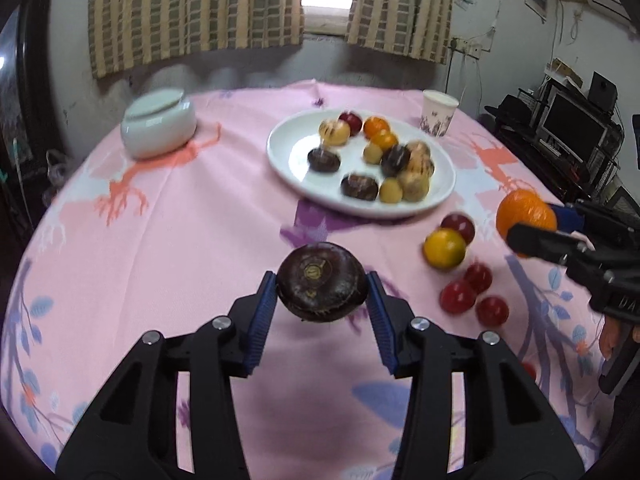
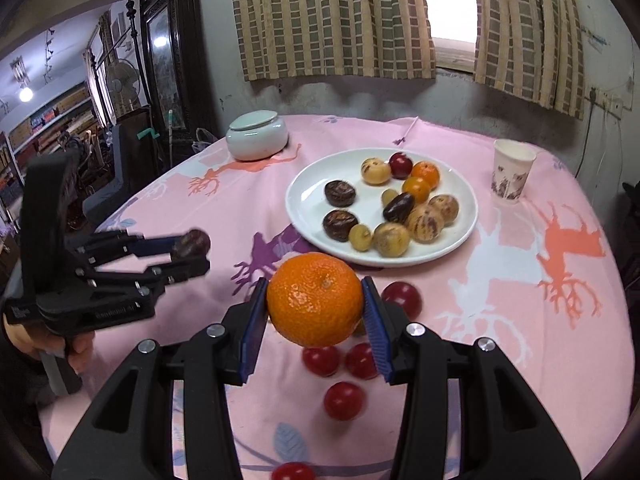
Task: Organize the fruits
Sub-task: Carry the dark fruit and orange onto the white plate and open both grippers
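Faint, unreadable lettering on left tool (image 2: 191, 256)

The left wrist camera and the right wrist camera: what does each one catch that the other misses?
Only the left wrist view shows the small yellow-orange citrus loose on the cloth, and a monitor on shelves at the far right.

Only the right wrist view shows a standing fan and lit shelves in a room beyond.

Both show the white plate of fruit, the lidded white jar, the paper cup, the left gripper clamping a dark brown fruit and the right gripper clamping an orange.
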